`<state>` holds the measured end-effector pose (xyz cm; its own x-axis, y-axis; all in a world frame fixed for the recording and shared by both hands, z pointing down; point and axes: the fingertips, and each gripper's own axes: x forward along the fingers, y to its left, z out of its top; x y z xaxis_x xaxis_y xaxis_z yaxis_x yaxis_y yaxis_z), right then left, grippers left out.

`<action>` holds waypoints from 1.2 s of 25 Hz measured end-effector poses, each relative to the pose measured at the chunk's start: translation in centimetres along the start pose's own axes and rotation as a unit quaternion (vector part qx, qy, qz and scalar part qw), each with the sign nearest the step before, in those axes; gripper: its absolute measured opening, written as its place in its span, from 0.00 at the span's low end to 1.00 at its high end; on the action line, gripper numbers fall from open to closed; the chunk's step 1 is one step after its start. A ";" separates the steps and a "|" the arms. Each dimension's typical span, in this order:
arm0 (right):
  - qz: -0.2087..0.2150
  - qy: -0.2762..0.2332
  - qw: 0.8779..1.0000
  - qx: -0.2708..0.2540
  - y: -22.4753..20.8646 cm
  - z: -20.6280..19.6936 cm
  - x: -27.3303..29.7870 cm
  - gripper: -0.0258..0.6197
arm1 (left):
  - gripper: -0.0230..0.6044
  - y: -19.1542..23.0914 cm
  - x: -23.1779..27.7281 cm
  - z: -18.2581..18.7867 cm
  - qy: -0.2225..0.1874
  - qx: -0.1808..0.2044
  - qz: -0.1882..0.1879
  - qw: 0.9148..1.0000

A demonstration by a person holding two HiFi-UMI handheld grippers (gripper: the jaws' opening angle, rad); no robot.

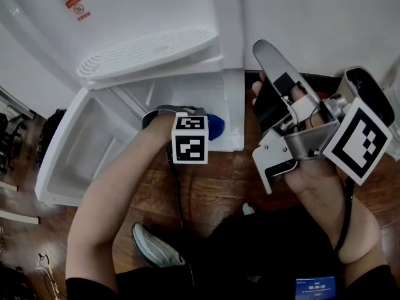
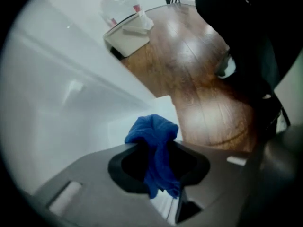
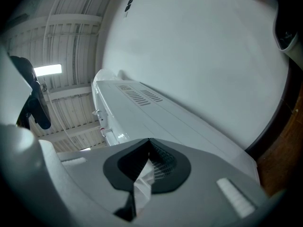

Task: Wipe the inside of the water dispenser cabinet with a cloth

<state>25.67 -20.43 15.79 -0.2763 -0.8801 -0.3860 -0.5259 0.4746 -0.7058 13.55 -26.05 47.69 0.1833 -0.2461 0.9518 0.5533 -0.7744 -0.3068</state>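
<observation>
- Head view: looks down on a white water dispenser (image 1: 187,14) with a slotted drip tray (image 1: 150,52), its low cabinet (image 1: 232,111) open and the door (image 1: 69,149) swung out to the left.
- Reaches the left gripper (image 1: 200,116) into the cabinet mouth, marker cube (image 1: 189,139) facing up, with a blue cloth (image 1: 216,125) peeking out just past the cube, close to the cabinet's right wall.
- Holds the right gripper (image 1: 265,47) up at the right, well apart from the cabinet, jaws pressed together and pointing along the white wall.
- Takes in a wooden floor (image 1: 212,186) below and a shoe (image 1: 153,245) near the left forearm.
- Left gripper view: clamps the left gripper (image 2: 156,148) narrow on the cloth (image 2: 152,129), one bunched fold standing above the jaw tips and a tail hanging down between them.
- Faces the cabinet's white inner surface (image 2: 52,108) on the left, with the cloth just above its pale edge; cannot tell whether cloth and surface touch.
- Shows the floor (image 2: 203,84) beyond, plus a bin (image 2: 128,34) with a clear bag far off at the top.
- Right gripper view: keeps nothing in the right gripper (image 3: 147,143), jaws shut tip to tip.
- Looks along the dispenser's white body (image 3: 156,112) with its vent slots (image 3: 139,96), beside a plain wall (image 3: 203,46) and under a ceiling light (image 3: 47,70).
</observation>
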 end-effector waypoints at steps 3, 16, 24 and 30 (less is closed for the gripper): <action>0.002 0.004 1.000 0.010 -0.1 -0.3 0.1 0.05 | 0.22 6.4 0.2 -3.1 0.030 -0.036 0.121 0.992; -0.014 0.008 0.999 0.028 -1.5 -0.3 -0.3 0.05 | 0.21 5.8 4.1 -5.6 0.067 -0.016 0.089 0.994; -0.006 0.008 1.000 0.030 -0.6 -0.5 -0.1 0.05 | 0.22 0.3 0.1 -4.3 0.028 0.001 0.021 0.999; -0.003 0.012 1.000 0.025 -0.4 -0.6 0.0 0.05 | 0.22 11.0 2.3 -6.9 0.134 0.044 0.240 0.961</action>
<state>25.36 -20.67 16.44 -0.2922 -0.8831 -0.3672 -0.4872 0.4678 -0.7374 14.44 -39.18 46.53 0.2257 -0.7120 0.6649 0.5268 -0.4849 -0.6981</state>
